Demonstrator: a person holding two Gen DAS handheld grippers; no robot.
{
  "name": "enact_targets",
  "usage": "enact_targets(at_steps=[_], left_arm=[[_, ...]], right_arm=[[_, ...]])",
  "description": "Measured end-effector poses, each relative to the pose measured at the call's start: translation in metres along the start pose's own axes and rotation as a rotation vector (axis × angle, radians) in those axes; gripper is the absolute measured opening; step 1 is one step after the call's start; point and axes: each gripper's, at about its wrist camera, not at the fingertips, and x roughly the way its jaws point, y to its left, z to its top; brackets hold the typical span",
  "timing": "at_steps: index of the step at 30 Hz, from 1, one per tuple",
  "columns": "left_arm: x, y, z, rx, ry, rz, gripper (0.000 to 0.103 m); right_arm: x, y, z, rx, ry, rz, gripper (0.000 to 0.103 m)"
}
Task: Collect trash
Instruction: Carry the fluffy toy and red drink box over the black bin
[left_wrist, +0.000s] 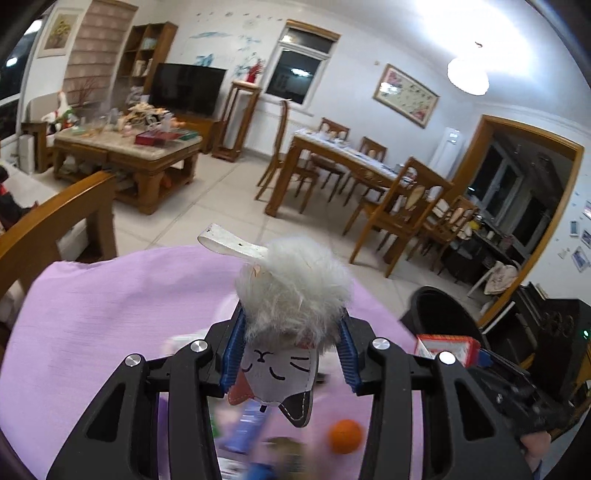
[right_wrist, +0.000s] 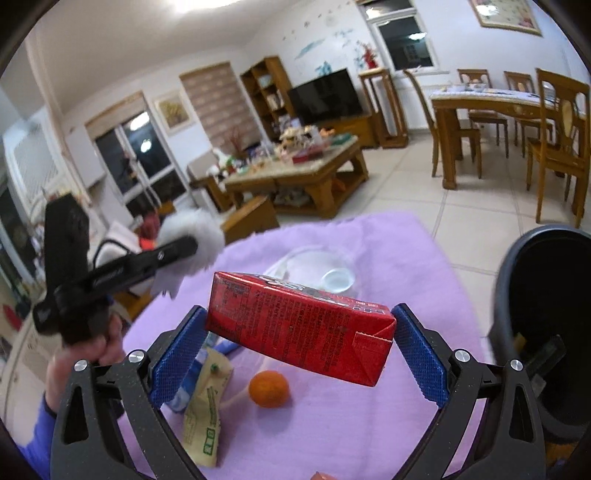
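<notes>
Right gripper clamped a red carton above the purple cloth, w/ black bin just right. Left gripper clamped a furry cat toy. Step looked like carry-to-bin; next needs carton over bin opening, then release.

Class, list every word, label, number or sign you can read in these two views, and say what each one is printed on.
None can be read with confidence.
Red carton, held in the right gripper: dense black print, too small to read.
Yellowish wrapper on the purple cloth: green marks, too blurred.
Left gripper: faint lettering along its side, unreadable.
Furry white charm in the left gripper: a drawn face, no text.
</notes>
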Motion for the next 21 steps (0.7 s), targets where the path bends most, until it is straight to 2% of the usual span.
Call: enact_targets(at_steps=[5,11,21], left_arm=[[0.012,-0.05,-0.005,0.05,0.014,-0.073,0.043],[0.046,-0.122,-0.017,0.126,0.07,-0.163,0.043],[0.099,-0.193,-0.047,0.196,0.175,-0.267,0.043]], right_arm=[[-0.046,-0.038,0.008,0.054,-0.074,-0.03,0.097],[-0.1,-0.096,0.005,0.138,-0.15,-0.088,0.097],[-0.152,-0.191,-0.022,0.29,-0.208,-0.151,0.097]])
